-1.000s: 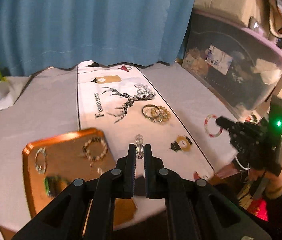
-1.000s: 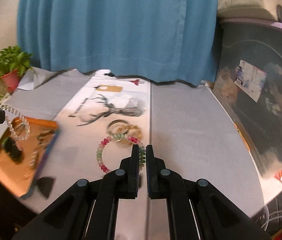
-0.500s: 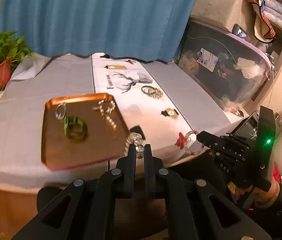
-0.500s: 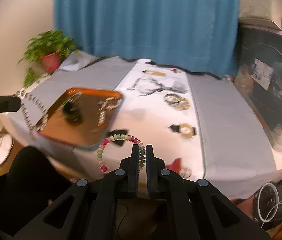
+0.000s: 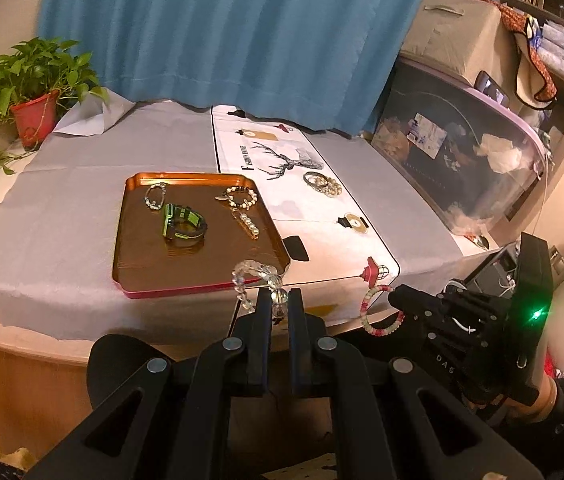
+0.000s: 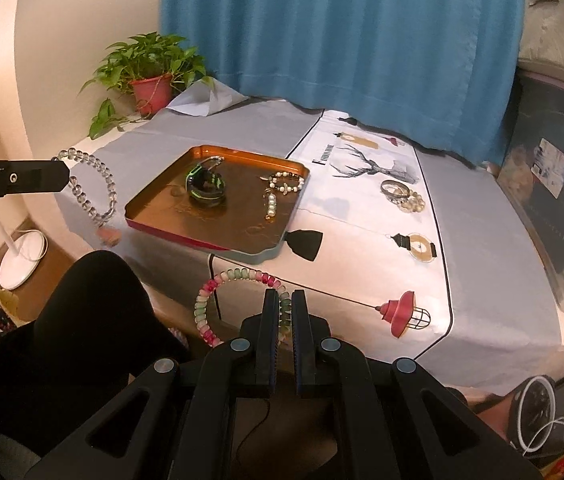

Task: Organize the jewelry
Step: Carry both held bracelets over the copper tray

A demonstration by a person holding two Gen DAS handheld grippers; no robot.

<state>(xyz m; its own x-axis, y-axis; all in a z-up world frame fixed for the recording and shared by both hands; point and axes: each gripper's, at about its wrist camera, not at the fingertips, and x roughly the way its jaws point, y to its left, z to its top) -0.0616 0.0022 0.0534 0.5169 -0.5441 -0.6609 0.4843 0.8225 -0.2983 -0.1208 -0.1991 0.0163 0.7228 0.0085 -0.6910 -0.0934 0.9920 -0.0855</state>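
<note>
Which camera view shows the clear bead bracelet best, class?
The right wrist view: the clear bead bracelet hangs as an open loop from the left gripper. In the left wrist view, it is foreshortened and partly hidden between the fingers.

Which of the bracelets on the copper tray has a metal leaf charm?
The cream and dark beaded bracelet at the copper tray far right corner; the small clear one has none.

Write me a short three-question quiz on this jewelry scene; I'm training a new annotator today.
1. True or false: the left gripper is shut on a clear bead bracelet.
2. What does the right gripper hold?
3. Which lies in the copper tray: A) green watch, B) red lantern, C) plant pot?

Key: 1 true; 2 the pink and green bead bracelet; 3 A.
</note>
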